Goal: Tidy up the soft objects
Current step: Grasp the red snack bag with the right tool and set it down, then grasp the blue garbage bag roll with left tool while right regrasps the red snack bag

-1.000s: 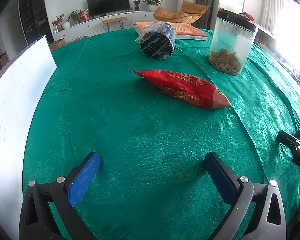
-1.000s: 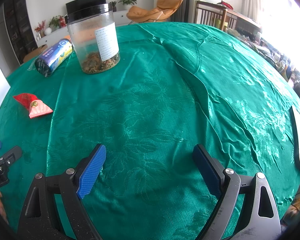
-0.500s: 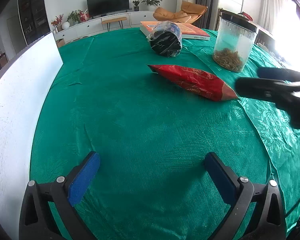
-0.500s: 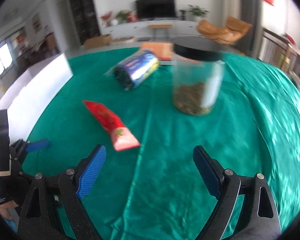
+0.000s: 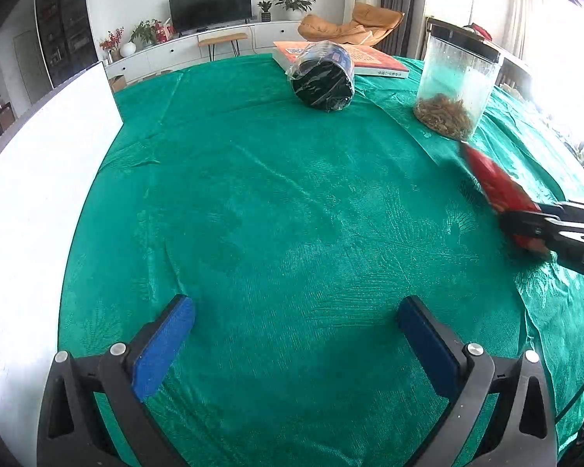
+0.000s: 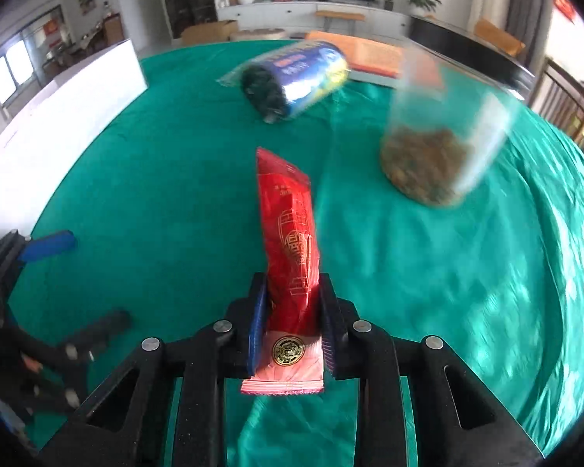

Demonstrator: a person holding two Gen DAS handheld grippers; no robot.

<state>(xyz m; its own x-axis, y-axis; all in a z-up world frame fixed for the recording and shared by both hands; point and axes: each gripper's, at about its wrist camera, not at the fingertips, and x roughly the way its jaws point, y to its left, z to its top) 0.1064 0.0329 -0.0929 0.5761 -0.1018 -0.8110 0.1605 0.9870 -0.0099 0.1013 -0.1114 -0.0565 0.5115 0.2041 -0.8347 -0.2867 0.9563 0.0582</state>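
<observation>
The red packet (image 6: 290, 249) sits between the pads of my right claw (image 6: 291, 311), which have just been closing and now press on both of its sides near its sealed lower end. The sealed edge with the gold emblem pokes out behind the pads, toward my wrist; the rest of the packet stands out ahead of the claw, tilted slightly to the left at its far tip. In the left wrist view the same packet (image 5: 498, 190) appears at the far right, its near end clamped in the black fingers of the right claw (image 5: 533, 229).

Ahead of the right claw and slightly left lies the roll in blue wrapping (image 6: 292, 78), on its side on the green tablecloth (image 6: 175, 194). Ahead and to the right stands the clear jar (image 6: 444, 132) with brown contents at its bottom, blurred in this view. Beyond the roll lies an orange book (image 6: 373, 56), flat on the cloth.

My left claw (image 5: 296, 334) hangs above bare cloth with its blue pads spread wide and nothing between them. From it, the roll (image 5: 323, 78) lies well ahead, the jar (image 5: 455, 85) ahead and to the right. A white board (image 5: 39, 194) stands along the left of this claw.
</observation>
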